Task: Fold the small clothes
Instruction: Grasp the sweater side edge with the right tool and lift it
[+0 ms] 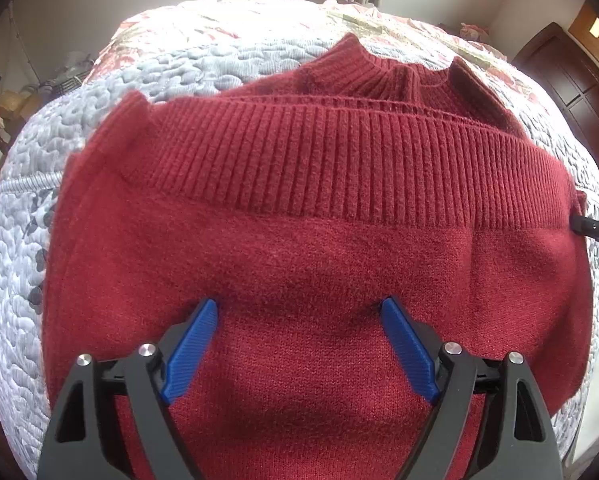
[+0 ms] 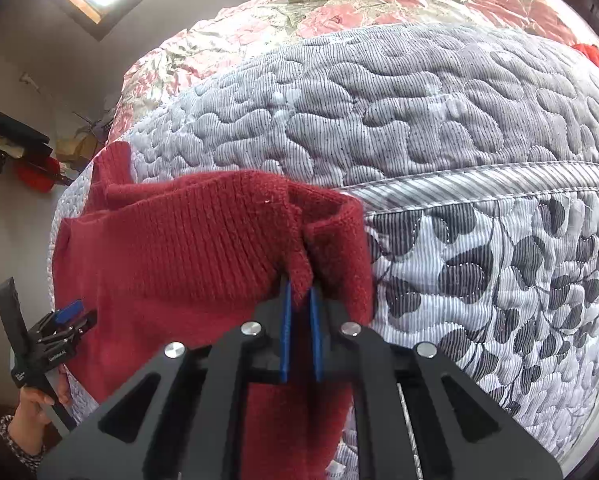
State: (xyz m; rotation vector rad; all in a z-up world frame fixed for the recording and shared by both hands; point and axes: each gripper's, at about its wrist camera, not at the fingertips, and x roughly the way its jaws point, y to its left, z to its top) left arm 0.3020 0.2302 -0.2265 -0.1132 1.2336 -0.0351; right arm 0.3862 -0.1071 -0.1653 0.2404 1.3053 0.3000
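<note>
A dark red knitted sweater [image 1: 299, 248] lies folded on the quilted bed, its ribbed hem doubled up toward the ribbed collar [image 1: 383, 76]. My left gripper [image 1: 299, 308] hovers over the sweater's near half, blue fingers [image 1: 191, 344] wide open, nothing between them. In the right wrist view the same sweater [image 2: 179, 256] fills the left side, and my right gripper [image 2: 299, 292] is shut on its right edge, cloth bunched between the blue pads [image 2: 286, 320]. The left gripper [image 2: 65, 320] shows at the far left, held by a hand [image 2: 35, 404].
The bed carries a grey-white quilt [image 2: 419, 128] with a leaf-patterned border [image 2: 519, 280] and a pink floral cover [image 1: 227, 16] behind. A dark wooden door [image 1: 559, 80] stands at the right, clutter and red items [image 2: 35, 176] on the floor at the left.
</note>
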